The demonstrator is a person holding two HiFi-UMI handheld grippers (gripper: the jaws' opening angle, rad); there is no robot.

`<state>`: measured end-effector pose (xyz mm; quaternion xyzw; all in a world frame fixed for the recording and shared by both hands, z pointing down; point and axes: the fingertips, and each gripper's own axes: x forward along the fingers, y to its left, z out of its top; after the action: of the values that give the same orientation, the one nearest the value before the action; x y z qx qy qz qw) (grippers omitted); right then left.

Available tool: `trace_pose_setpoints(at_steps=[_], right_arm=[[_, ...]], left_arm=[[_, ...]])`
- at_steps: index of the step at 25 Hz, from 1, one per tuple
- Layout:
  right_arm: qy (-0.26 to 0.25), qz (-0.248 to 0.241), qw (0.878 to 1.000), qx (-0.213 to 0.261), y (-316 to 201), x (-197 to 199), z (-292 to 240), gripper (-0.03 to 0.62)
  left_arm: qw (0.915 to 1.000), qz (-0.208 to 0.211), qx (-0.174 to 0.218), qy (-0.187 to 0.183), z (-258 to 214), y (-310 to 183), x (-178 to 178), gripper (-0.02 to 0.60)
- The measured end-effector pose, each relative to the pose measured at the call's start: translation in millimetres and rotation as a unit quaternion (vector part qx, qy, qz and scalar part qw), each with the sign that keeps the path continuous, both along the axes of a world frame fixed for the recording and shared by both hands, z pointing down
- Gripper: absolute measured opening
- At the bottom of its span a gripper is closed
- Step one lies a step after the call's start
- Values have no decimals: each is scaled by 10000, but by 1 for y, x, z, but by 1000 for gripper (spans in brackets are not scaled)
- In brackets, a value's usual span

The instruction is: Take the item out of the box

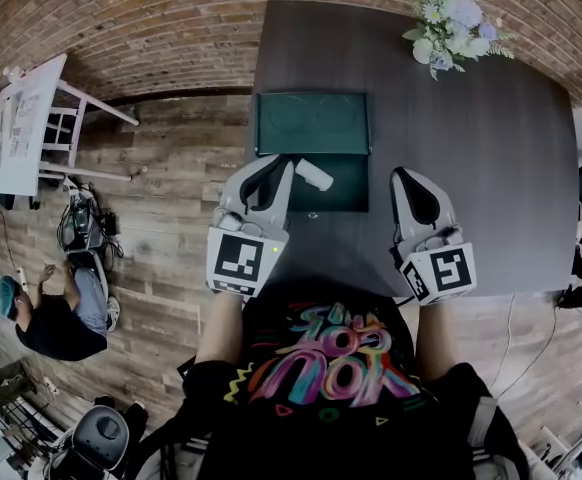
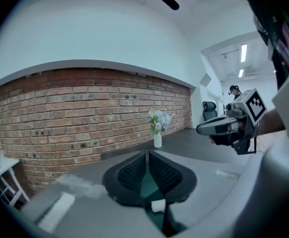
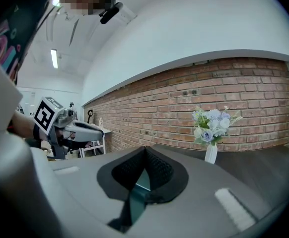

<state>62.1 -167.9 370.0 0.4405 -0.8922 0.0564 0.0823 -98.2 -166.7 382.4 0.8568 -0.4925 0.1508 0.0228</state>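
Head view shows the green box [image 1: 343,183] lying open on the dark table [image 1: 481,168], its lid [image 1: 311,123] folded back on the far side. A white, roll-shaped item [image 1: 314,175] lies in the box's near half, just right of the tip of the left hand-held gripper [image 1: 283,163]. That gripper's jaws are pressed together with nothing between them. The right hand-held gripper [image 1: 404,176] is likewise closed and empty, just right of the box.
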Motion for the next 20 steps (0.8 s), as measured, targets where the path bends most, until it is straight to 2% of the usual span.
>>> trace_pose_setpoints(at_steps=[4, 10, 14, 20], right_arm=[[-3, 46, 10000, -22, 0, 5, 0, 2], [-32, 106, 9999, -100, 4, 10, 6, 2], [-97, 210, 9996, -150, 5, 18, 9, 2], [-146, 313, 9992, -198, 6, 24, 15, 2]], left_arm=[[9997, 214, -88, -120, 6, -1, 8, 16], [9970, 568, -280, -439, 24, -1, 21, 72], [9922, 884, -443, -759, 43, 0, 33, 87], [9842, 1209, -768, -1038, 77, 3, 43, 117]])
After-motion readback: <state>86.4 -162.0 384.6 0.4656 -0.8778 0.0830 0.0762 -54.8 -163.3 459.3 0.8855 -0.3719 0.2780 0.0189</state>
